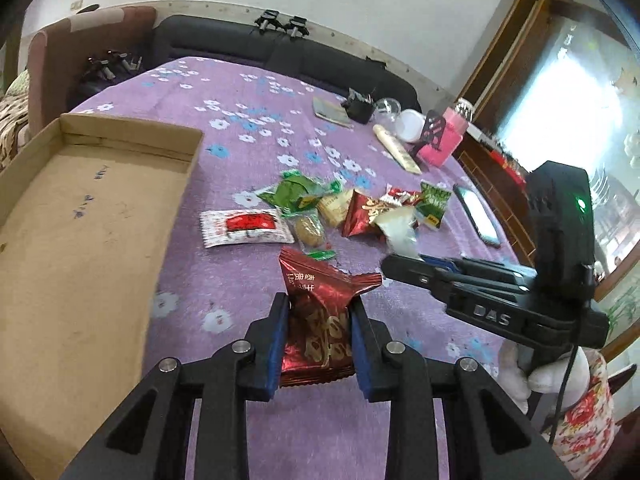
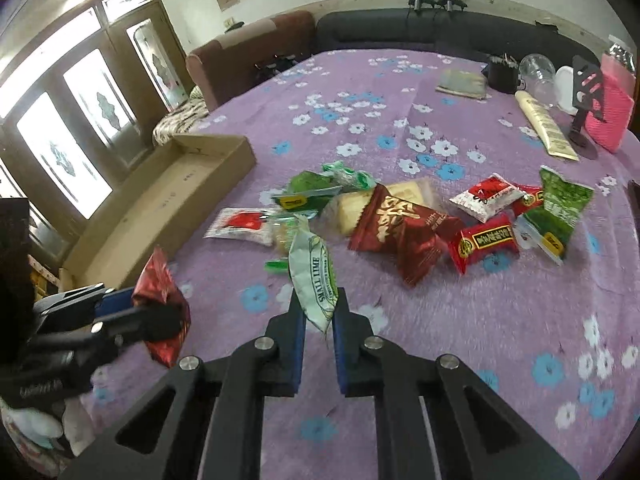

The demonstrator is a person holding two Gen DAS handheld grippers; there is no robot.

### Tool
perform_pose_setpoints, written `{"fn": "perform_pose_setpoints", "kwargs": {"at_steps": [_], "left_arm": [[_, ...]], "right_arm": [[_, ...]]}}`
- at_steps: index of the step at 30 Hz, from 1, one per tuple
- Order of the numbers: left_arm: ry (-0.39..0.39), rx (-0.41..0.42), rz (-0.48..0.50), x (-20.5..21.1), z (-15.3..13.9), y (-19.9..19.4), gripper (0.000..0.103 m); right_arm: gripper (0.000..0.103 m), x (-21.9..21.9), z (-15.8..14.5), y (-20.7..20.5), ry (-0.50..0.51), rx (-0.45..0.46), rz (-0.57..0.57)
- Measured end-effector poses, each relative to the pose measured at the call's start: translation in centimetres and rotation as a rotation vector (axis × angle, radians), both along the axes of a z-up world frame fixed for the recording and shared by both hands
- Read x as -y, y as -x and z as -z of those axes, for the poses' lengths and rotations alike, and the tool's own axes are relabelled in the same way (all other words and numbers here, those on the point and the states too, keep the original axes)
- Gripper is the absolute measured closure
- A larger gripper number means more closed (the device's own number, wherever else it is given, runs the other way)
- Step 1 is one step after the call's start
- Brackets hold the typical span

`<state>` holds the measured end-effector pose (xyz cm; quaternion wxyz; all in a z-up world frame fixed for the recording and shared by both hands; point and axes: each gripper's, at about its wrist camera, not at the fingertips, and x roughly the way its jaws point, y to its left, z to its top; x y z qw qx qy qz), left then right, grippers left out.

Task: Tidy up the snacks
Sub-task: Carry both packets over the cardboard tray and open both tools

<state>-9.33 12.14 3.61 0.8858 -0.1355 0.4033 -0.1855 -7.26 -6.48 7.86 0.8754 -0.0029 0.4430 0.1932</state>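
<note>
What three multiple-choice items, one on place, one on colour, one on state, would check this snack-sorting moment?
1. Where is the cardboard box relative to the loose snack pile, in the left wrist view?
A. left of it
B. right of it
C. on top of it

2. What colour is the packet in the left gripper?
A. green
B. dark red
C. white

3. How is the right gripper?
A. wide open, nothing in it
B. shut on the white lime packet
C. out of view

Answers: 1 A, the box lies at the left edge; 2 B, red foil shows between the pads; 3 B, the pads pinch its lower end.
</note>
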Motion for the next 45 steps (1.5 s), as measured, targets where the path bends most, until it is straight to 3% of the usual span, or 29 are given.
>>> {"fn": "perform_pose_setpoints", "kwargs": {"at_steps": [8,12,19,25,35,45], "left_arm": [[-0.002,0.041,-0.140,-6.4,-1.6,1.9,0.073],[-0.062,0.049,-0.239,-10.3,-1.5,2.5,0.073],[-0.138,0.021,-0.323,-15.1,-0.6,1.1,0.073],[-0.170,-0.025,-0.324,-17.6,0.6,-1.9,0.073],[-0.104,-0.082,-0.313,-19.3,1.4,-3.5,0.072],[0.010,0.019,-0.411,-22.1,-2.8,1.9,0.053]], "right_arm": [[0.091,-4.4,-2.9,2.4,-0.046,0.029,-0.093],[0.091,-8.3,-3.1,2.5,-0.067,0.009,-0.160],[0.091,-16.2,-1.5,1.5,-0.059,-0.059,-0.245],[0.091,-20.7,0.8,-1.1,-0.038,-0.120,-0.227],[0.087,-23.8,3.1,-3.8,-0.015,-0.155,-0.186],[0.070,-23.4,0.8,-1.7,-0.066,-0.008,-0.209]]}}
